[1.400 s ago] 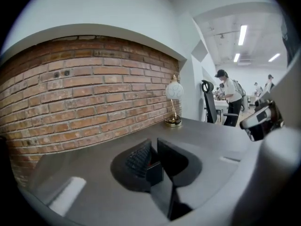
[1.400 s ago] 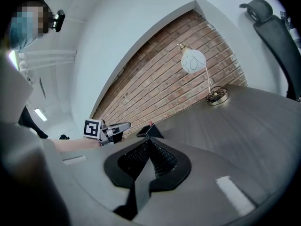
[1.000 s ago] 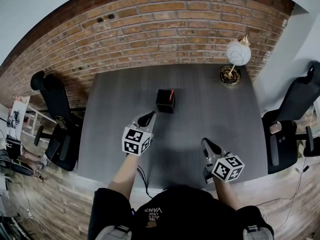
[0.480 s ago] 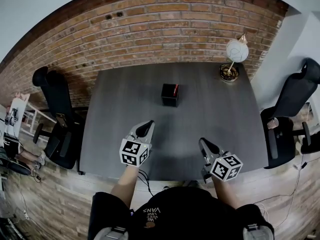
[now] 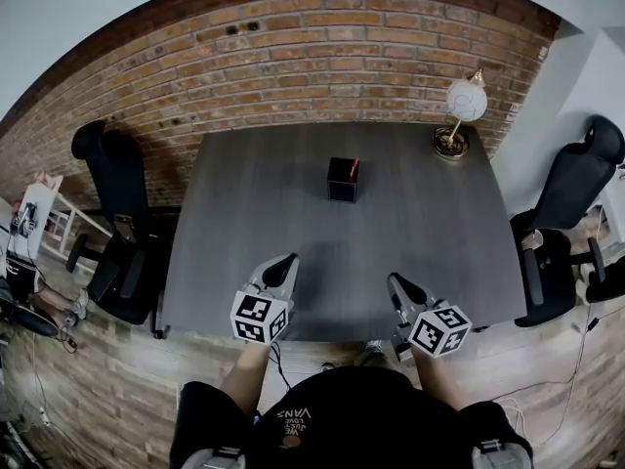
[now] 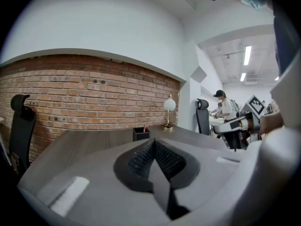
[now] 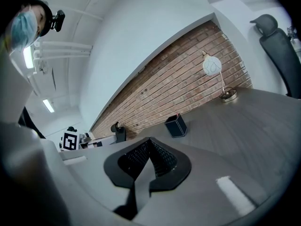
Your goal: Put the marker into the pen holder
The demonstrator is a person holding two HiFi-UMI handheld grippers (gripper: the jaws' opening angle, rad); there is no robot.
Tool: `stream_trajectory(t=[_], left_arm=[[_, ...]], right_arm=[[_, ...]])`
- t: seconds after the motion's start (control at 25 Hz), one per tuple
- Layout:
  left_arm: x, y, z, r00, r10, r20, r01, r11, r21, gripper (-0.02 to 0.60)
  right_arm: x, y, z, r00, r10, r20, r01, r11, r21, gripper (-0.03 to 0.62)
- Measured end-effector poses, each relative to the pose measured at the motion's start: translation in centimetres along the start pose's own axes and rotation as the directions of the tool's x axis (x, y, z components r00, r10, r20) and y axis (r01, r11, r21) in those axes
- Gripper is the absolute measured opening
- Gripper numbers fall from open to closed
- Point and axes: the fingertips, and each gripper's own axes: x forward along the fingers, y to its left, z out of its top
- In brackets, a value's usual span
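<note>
Standing in the pen holder midway along the bench, nearer its far edge, the marker is judged already placed. Left claw and right claw are held closed, empty, at the near edge; no further move seems called for.

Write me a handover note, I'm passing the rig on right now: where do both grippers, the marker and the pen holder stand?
Left gripper: jaws shut, empty, over the near edge of the grey wooden table.
Right gripper: jaws shut, empty, near that same edge.
Black square pen holder: upright mid-table, well apart from both grippers.
Red marker: stands inside the holder, its end poking above the rim.
Done: the marker is in the holder.
Left: nothing, as far as I can see; no other marker shows on the table.
</note>
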Motion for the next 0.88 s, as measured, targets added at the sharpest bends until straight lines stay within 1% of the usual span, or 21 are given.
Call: stream_trajectory(t=[0.48,0.88], left_arm=[[-6.4,-1.4,-3.2,1.0,0.019,-0.001,-0.019,0.997,-0.07,0.052],[-9.5,-2.4,-4.9,0.999,0.042,-0.002,-0.042,0.992,-0.122,0.052]], right_arm=[[-0.9,3.4,-2.6,1.0,0.015,-0.011,-0.015,1.0,-0.009,0.001],[-1.9,4.3,-3.8,1.0,0.005,-0.028,-0.005,1.0,-0.014,0.0]])
